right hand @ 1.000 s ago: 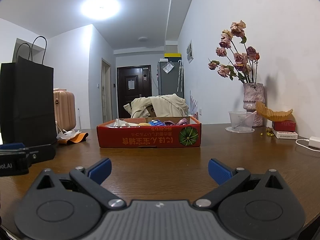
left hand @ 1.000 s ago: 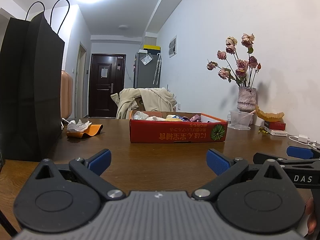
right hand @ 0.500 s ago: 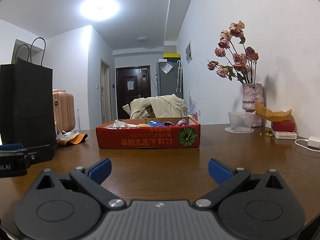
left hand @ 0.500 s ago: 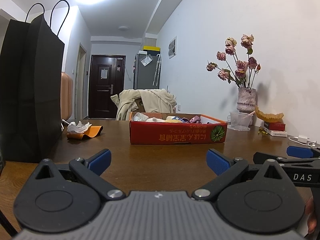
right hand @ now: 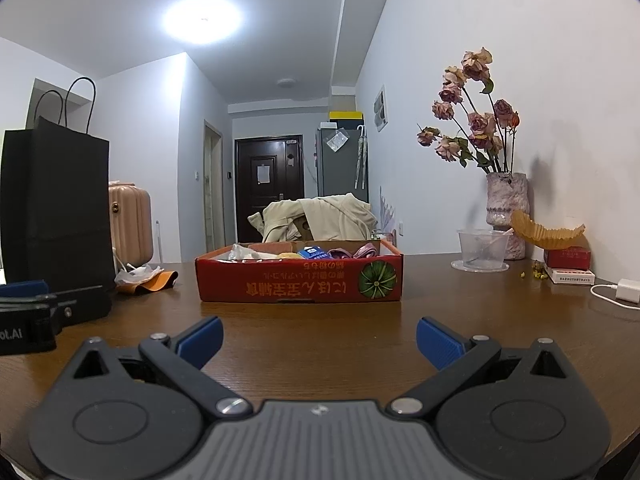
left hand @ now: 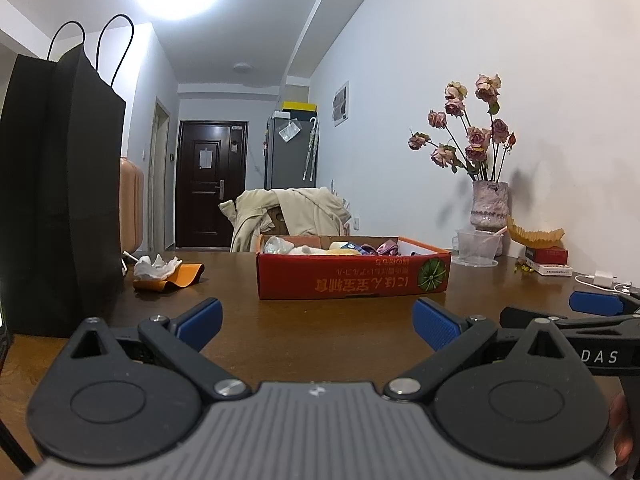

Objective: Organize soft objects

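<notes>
A shallow red cardboard box (left hand: 352, 276) sits on the brown table ahead, also in the right wrist view (right hand: 300, 280). It holds several soft items, white, yellow, blue and pink (right hand: 320, 252). My left gripper (left hand: 316, 322) is open and empty, low over the table, well short of the box. My right gripper (right hand: 318, 338) is open and empty too. It shows at the right edge of the left wrist view (left hand: 592, 304). The left gripper shows at the left edge of the right wrist view (right hand: 24, 292).
A tall black paper bag (left hand: 56, 184) stands at the left. A white crumpled cloth on an orange piece (left hand: 164, 274) lies beside it. A vase of dried roses (left hand: 488, 204), a clear cup (left hand: 478, 246), small boxes (left hand: 546, 260) and a charger (left hand: 604, 280) line the right wall.
Both views have shifted slightly; the box sits a little lower in the frame. Both grippers stay open and nothing was taken hold of.
</notes>
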Motion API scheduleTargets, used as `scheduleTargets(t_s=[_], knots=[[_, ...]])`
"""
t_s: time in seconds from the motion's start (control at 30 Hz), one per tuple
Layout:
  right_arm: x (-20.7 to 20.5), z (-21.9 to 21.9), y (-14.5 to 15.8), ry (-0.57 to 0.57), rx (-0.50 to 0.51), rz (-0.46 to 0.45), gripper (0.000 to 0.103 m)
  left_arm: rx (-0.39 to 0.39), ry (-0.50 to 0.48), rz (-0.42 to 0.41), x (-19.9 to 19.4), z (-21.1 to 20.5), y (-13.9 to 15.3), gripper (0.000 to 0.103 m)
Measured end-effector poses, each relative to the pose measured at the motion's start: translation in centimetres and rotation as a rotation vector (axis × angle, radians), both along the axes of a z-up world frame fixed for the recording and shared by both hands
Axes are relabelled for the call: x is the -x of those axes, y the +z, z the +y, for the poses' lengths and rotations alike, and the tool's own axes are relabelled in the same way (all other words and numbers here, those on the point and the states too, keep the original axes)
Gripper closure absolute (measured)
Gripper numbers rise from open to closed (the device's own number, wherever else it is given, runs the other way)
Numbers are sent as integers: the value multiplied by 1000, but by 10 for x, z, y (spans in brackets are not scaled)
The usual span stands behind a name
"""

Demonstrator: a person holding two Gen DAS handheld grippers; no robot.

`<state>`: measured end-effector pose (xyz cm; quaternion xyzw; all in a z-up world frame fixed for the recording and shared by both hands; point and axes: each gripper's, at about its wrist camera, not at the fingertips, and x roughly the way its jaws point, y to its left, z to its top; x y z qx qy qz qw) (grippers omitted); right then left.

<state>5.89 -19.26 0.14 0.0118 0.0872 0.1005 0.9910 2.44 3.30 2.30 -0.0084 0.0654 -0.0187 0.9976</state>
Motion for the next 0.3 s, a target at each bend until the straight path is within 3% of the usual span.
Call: scheduleTargets(t_s=[0.3], knots=[[0,0,0,0,-1,-6,0,4,-8,-12,1,0,2,0]])
